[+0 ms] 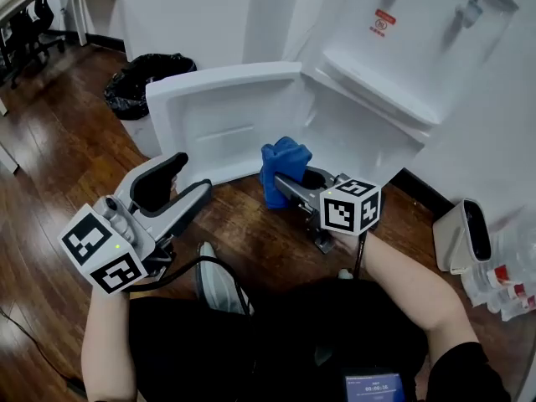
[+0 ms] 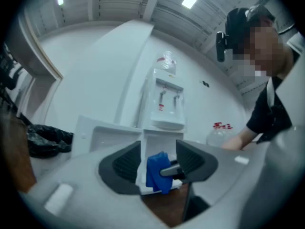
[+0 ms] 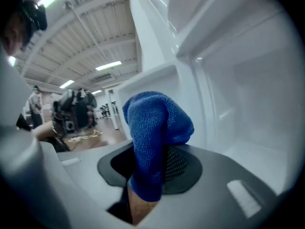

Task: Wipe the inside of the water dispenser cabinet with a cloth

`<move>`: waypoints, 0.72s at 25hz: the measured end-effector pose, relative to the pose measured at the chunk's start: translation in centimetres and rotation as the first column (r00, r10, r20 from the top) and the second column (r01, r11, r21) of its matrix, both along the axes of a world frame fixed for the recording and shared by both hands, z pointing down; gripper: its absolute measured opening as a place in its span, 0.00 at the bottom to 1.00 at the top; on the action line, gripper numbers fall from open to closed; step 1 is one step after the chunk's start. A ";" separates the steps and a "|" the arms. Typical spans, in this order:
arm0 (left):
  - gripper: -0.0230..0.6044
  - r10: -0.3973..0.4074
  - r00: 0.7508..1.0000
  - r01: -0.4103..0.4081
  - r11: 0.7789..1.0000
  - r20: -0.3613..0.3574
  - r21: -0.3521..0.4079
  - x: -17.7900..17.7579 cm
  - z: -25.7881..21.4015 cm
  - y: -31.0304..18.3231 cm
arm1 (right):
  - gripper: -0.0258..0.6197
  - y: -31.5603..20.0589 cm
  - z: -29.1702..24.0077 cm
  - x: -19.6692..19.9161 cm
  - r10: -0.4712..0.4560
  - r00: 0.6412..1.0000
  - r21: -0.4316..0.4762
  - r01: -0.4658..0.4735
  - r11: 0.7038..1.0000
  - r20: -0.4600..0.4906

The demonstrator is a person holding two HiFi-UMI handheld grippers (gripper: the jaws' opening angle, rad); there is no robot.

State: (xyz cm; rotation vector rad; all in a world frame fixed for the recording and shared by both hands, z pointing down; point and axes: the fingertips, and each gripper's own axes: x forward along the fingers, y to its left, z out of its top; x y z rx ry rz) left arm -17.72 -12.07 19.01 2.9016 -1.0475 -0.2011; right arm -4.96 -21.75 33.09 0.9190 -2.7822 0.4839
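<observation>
The white water dispenser [image 1: 402, 48] stands at the upper right, its lower cabinet [image 1: 368, 145] open and the cabinet door [image 1: 222, 111] swung out to the left. My right gripper [image 1: 283, 181] is shut on a bunched blue cloth [image 1: 280, 162], held just in front of the cabinet opening. In the right gripper view the cloth [image 3: 155, 128] sticks up between the jaws of the gripper [image 3: 152, 151], with the white cabinet interior [image 3: 248, 94] close behind. My left gripper [image 1: 193, 177] hovers lower left over the floor, open and empty. The left gripper view shows the cloth [image 2: 155, 171] beyond its jaws.
A black bin bag [image 1: 146, 78] sits left of the open door. A white device [image 1: 465, 237] and red-labelled bottles [image 1: 502, 279] stand on the floor at the right. Office chairs [image 1: 29, 23] are at the far upper left. The floor [image 1: 67, 166] is dark wood.
</observation>
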 end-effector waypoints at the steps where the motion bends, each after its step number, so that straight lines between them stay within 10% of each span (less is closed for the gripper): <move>1: 0.41 0.058 0.998 -0.057 0.998 0.009 -0.024 1.4 0.4 0.7 | 0.23 1.8 -1.8 -0.1 -0.057 0.998 0.007 0.057 0.998 0.028; 4: 0.43 0.196 0.980 -0.192 0.974 0.021 -0.120 5.0 2.2 2.1 | 0.23 6.4 -6.8 0.5 -0.189 0.978 0.059 0.184 0.981 0.088; 9: 0.80 0.390 0.921 -0.380 0.902 0.012 -0.205 9.4 4.1 4.9 | 0.23 13.6 -9.8 0.0 -0.458 0.887 0.175 0.442 0.880 0.063; 15: 0.84 0.517 0.856 -0.504 0.838 0.009 -0.208 12.9 4.7 7.3 | 0.24 17.8 -6.9 -1.6 -0.583 0.813 0.223 0.569 0.792 -0.004; 18: 0.83 0.542 0.840 -0.529 0.820 -0.003 -0.217 13.2 5.0 7.6 | 0.24 17.9 -6.6 -1.7 -0.575 0.818 0.225 0.560 0.797 0.001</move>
